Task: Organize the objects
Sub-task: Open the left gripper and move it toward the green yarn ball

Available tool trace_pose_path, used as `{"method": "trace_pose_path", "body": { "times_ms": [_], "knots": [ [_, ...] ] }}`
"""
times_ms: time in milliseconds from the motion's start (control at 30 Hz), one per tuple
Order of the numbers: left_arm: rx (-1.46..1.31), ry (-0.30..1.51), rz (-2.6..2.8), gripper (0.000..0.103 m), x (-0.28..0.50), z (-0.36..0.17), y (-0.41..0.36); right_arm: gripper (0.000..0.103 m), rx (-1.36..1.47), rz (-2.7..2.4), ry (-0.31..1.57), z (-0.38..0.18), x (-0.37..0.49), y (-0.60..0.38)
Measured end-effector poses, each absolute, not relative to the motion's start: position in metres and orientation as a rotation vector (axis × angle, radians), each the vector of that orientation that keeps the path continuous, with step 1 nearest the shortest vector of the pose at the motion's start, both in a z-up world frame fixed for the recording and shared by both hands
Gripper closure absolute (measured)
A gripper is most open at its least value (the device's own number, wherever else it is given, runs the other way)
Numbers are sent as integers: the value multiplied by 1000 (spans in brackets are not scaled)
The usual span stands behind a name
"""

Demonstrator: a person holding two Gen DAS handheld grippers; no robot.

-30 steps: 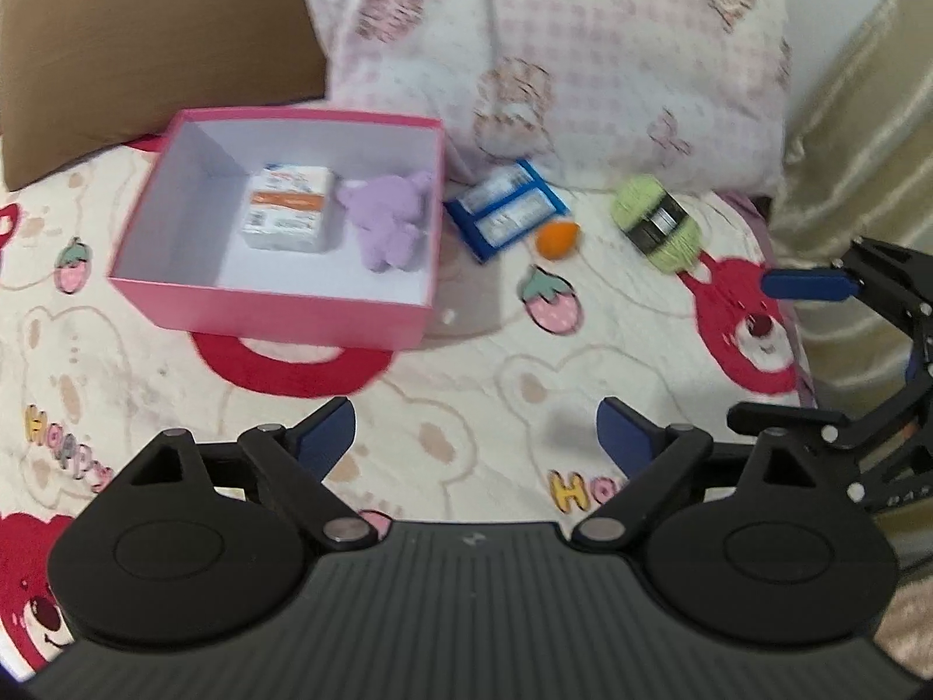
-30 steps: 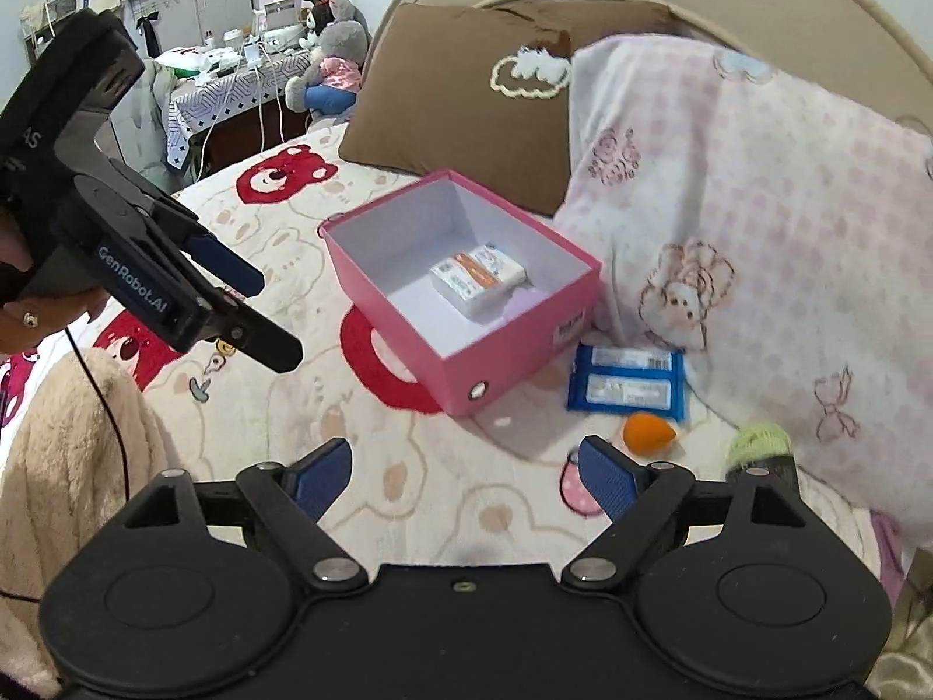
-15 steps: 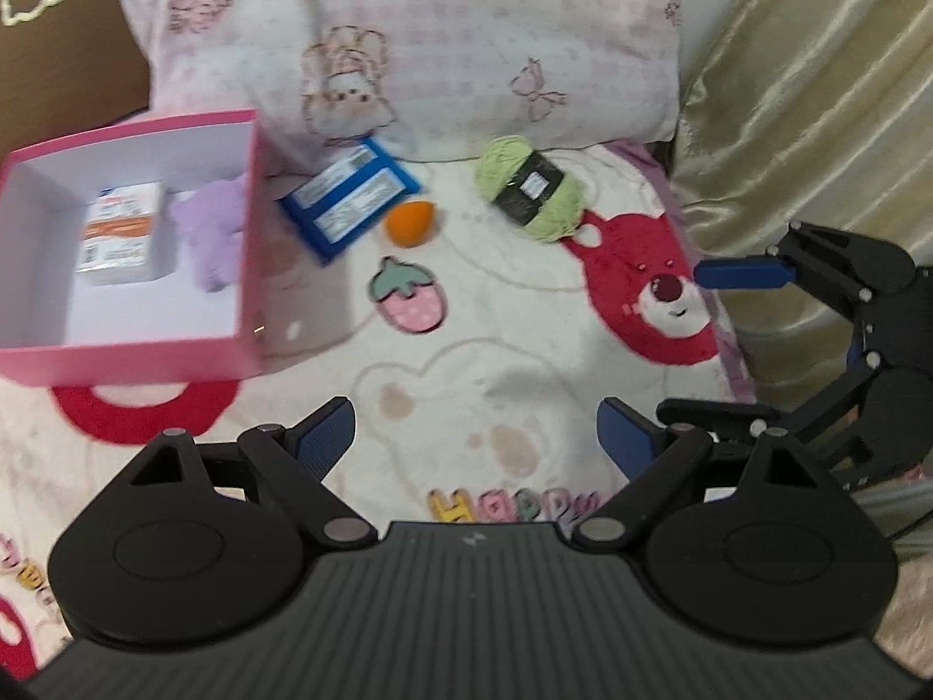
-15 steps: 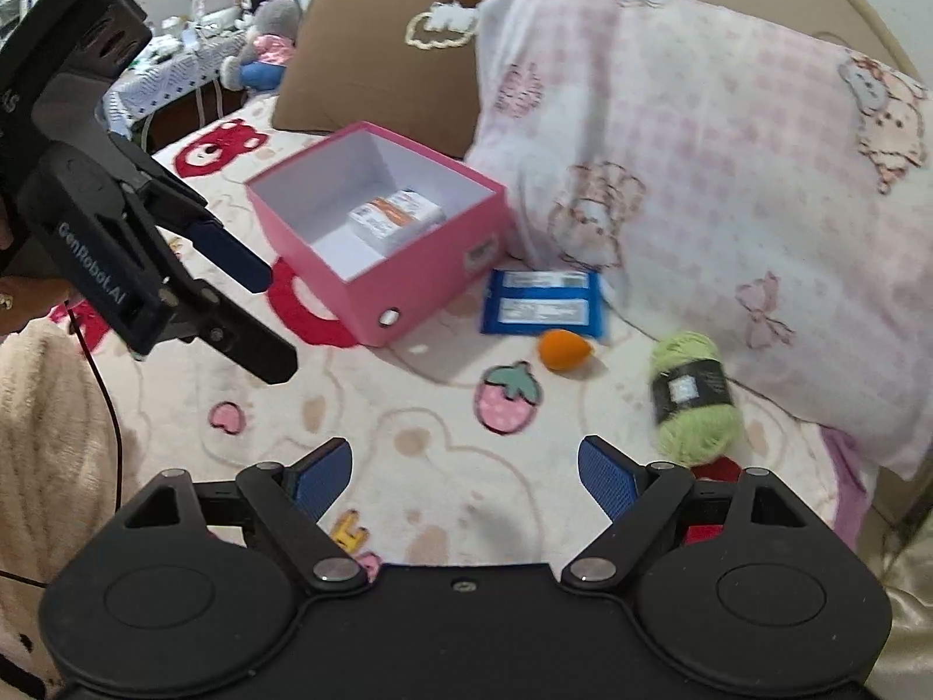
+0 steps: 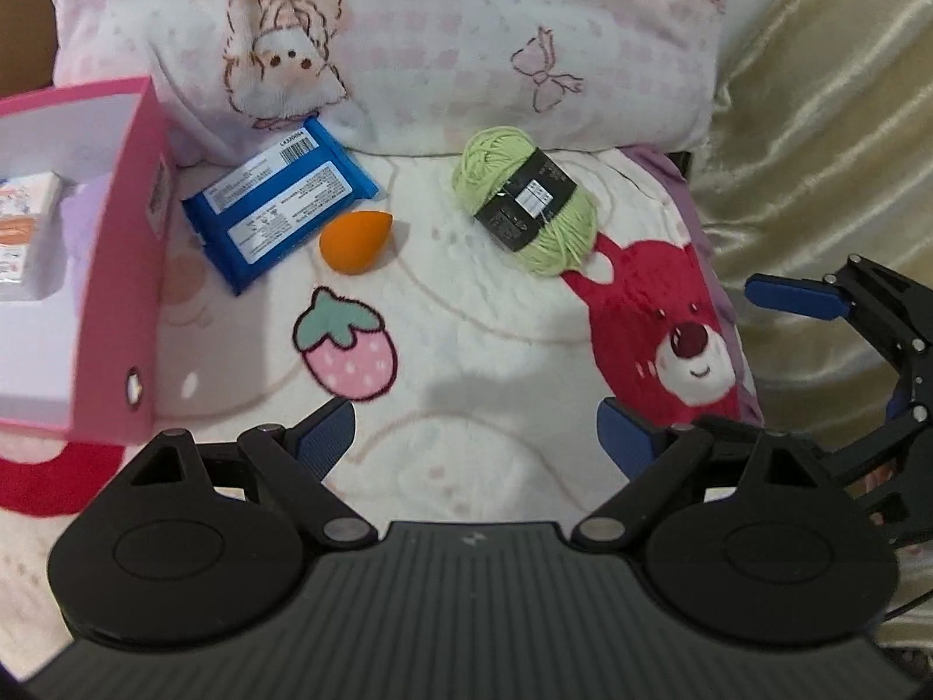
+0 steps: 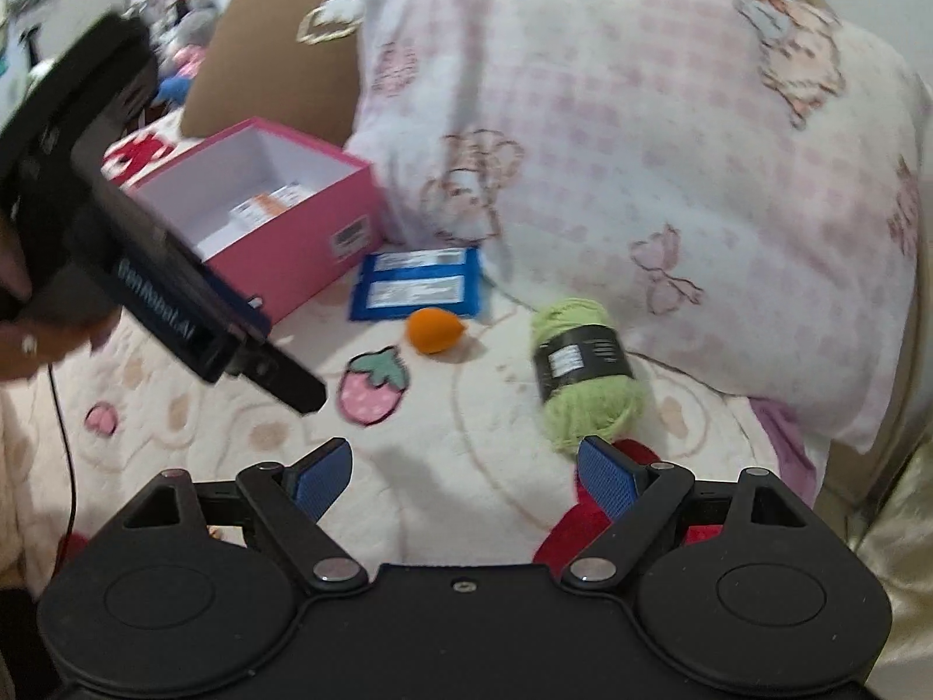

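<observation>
On the bear-print blanket point(image 5: 495, 315), both grippers, left point(image 5: 475, 431) and right point(image 6: 463, 469), hang wide and empty; better straddle the green yarn point(image 6: 583, 370) squarely before squeezing.

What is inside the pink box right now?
In the pink box: a white packet with orange print and something lilac, mostly hidden by the wall.

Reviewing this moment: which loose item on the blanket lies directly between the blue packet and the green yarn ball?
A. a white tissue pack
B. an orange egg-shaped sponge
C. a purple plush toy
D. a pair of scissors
B. The orange egg-shaped sponge lies on the blanket just right of the blue packet and left of the green yarn ball; the other candidates are not there.
</observation>
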State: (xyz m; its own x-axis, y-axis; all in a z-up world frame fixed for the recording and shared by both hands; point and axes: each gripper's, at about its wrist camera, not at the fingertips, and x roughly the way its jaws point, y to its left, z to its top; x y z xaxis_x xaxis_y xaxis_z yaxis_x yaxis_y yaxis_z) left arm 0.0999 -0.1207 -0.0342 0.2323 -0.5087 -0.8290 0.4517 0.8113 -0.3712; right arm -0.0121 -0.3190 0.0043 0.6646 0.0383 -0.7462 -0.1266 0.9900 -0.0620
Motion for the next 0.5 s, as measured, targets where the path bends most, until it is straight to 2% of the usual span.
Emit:
{"method": "trace_pose_path", "body": {
  "times_ms": [500],
  "knots": [
    [-223,1053,-589,13,145,-79,-150,15,-36,25,855,-53,28,-386]
  ]
}}
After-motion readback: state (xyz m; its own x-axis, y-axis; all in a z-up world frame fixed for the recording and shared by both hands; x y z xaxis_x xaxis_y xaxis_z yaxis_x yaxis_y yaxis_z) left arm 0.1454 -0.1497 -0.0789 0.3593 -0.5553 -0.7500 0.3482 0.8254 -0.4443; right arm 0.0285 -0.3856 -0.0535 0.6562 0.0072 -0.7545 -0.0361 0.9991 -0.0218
